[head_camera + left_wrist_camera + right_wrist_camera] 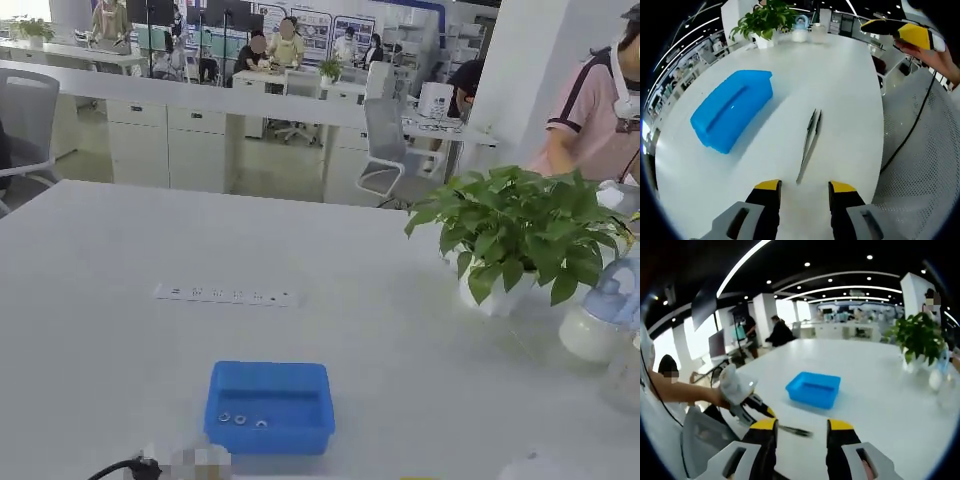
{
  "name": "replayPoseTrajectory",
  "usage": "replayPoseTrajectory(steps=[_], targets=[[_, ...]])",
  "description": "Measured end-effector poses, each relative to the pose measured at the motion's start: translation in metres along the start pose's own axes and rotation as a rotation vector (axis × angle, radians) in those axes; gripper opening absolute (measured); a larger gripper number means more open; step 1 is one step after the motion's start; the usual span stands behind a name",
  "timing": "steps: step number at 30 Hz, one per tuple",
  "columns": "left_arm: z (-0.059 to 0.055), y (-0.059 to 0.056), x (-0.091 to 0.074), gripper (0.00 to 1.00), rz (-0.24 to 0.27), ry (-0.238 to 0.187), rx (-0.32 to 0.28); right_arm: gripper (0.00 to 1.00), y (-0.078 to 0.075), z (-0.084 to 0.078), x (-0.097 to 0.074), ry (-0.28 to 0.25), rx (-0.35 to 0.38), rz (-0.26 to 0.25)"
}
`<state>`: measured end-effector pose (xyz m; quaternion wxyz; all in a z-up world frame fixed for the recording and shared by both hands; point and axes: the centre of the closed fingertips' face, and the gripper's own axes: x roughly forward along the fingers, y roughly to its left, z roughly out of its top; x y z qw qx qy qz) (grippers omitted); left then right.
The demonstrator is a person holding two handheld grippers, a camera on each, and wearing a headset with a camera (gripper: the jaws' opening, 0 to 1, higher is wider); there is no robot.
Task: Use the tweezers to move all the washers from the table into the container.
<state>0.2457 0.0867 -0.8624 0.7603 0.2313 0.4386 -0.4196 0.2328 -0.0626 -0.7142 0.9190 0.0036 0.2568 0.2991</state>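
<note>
table (840, 75) — tweezers (809, 145) lie before parted left tongs (805, 186).

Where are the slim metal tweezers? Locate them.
In the left gripper view, the tweezers lie on the white table, right of the blue plastic container, just ahead of the left gripper.

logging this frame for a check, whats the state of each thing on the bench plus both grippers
left gripper: open, holding nothing
right gripper: open, holding nothing
tweezers: lying flat on the table, not gripped
container: upright, open top, three washers inside
washers: lying on the container floor
plant: upright in its pot
</note>
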Motion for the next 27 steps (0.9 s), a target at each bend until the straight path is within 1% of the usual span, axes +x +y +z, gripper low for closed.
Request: replayPoseTrajectory(steps=[1, 2, 3, 4, 5, 6, 7, 8, 9, 10, 11, 12, 13, 14, 15, 16, 18, 19, 21, 22, 24, 27], targets=[[-0.004, 0.002, -0.003, 0.49, 0.009, 0.003, -0.019, 0.37, -0.001, 0.000, -0.001, 0.000, 0.004, -0.002], [-0.003, 0.007, -0.010, 0.53, 0.031, -0.031, -0.051, 0.39, -0.004, 0.000, -0.002, -0.002, 0.006, -0.012], [-0.001, 0.010, -0.016, 0.53, 0.047, -0.068, -0.082, 0.40, -0.006, -0.001, -0.003, -0.003, 0.003, -0.022], [0.002, 0.015, -0.025, 0.54, 0.070, -0.117, -0.146, 0.42, -0.008, -0.002, -0.004, 0.000, 0.001, -0.035], [0.003, 0.016, -0.032, 0.57, 0.075, -0.144, -0.184, 0.45, -0.010, -0.003, -0.004, 0.002, 0.000, -0.044], [0.003, 0.018, -0.042, 0.62, 0.088, -0.183, -0.236, 0.48, -0.012, -0.005, -0.004, 0.006, 0.000, -0.057], [0.004, 0.019, -0.045, 0.67, 0.097, -0.197, -0.253, 0.50, -0.013, -0.005, -0.004, 0.007, 0.001, -0.061], [0.005, 0.023, -0.056, 0.73, 0.129, -0.238, -0.283, 0.54, -0.016, -0.006, -0.004, 0.009, 0.005, -0.071], [0.006, 0.023, -0.065, 0.78, 0.149, -0.256, -0.298, 0.56, -0.017, -0.006, -0.004, 0.009, 0.009, -0.078], [0.006, 0.026, -0.075, 0.82, 0.182, -0.282, -0.324, 0.58, -0.020, -0.006, -0.004, 0.007, 0.014, -0.087], [0.008, 0.028, -0.082, 0.86, 0.203, -0.305, -0.334, 0.60, -0.022, -0.006, -0.003, 0.006, 0.015, -0.093], [0.009, 0.028, -0.090, 0.88, 0.223, -0.329, -0.345, 0.62, -0.025, -0.006, -0.003, 0.005, 0.015, -0.103], [0.008, 0.027, -0.094, 0.89, 0.227, -0.336, -0.355, 0.63, -0.026, -0.006, -0.003, 0.004, 0.015, -0.109], [0.004, 0.027, -0.096, 0.90, 0.237, -0.322, -0.377, 0.65, -0.028, -0.007, -0.003, 0.006, 0.011, -0.114], [0.002, 0.027, -0.099, 0.93, 0.248, -0.318, -0.392, 0.66, -0.030, -0.008, -0.002, 0.011, 0.003, -0.125], [0.001, 0.026, -0.103, 0.97, 0.257, -0.325, -0.403, 0.67, -0.032, -0.010, -0.002, 0.014, -0.001, -0.136], [0.002, 0.029, -0.113, 0.99, 0.302, -0.364, -0.428, 0.71, -0.034, -0.012, -0.003, 0.020, -0.004, -0.149], [0.001, 0.029, -0.118, 0.99, 0.317, -0.377, -0.446, 0.72, -0.035, -0.013, -0.003, 0.022, 0.003, -0.149], [0.001, 0.032, -0.127, 0.99, 0.354, -0.406, -0.470, 0.77, -0.038, -0.014, -0.003, 0.021, 0.022, -0.153], [0.001, 0.033, -0.130, 0.99, 0.362, -0.411, -0.474, 0.80, -0.039, -0.015, -0.002, 0.022, 0.024, -0.156], [0.000, 0.035, -0.135, 0.99, 0.376, -0.424, -0.485, 0.80, -0.040, -0.017, -0.002, 0.029, 0.023, -0.152], [0.001, 0.035, -0.139, 0.99, 0.387, -0.447, -0.498, 0.83, -0.041, -0.017, -0.001, 0.033, 0.022, -0.160]])
